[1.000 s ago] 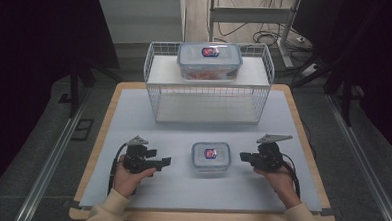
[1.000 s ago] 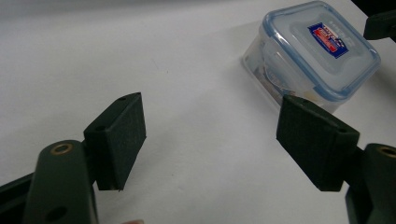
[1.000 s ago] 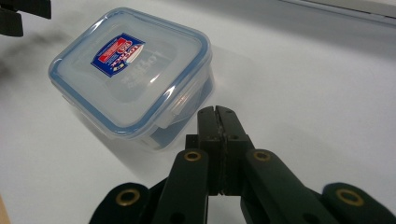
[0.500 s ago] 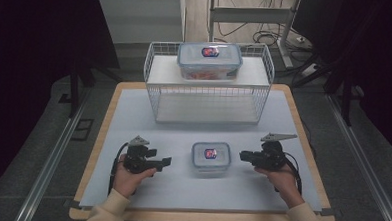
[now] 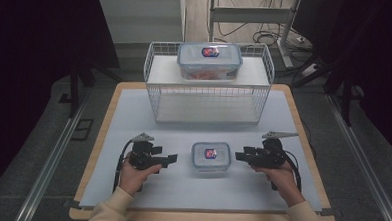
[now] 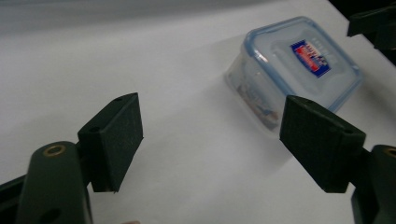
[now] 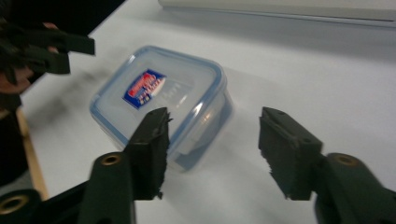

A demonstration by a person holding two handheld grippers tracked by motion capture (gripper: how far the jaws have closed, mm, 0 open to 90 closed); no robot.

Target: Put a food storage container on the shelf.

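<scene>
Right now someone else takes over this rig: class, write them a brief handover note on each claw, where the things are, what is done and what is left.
Left claw: open, empty, left of the small container and apart from it.
Right claw: jaws have just been opening, nothing between them, right of that container, not touching.
Small container: lid on, flat on the white table between both claws.
Large container: on top of the wire rack at the far side.
Done: nothing visibly moved.
Left: probably grasping the small container; not yet gripped.
</scene>
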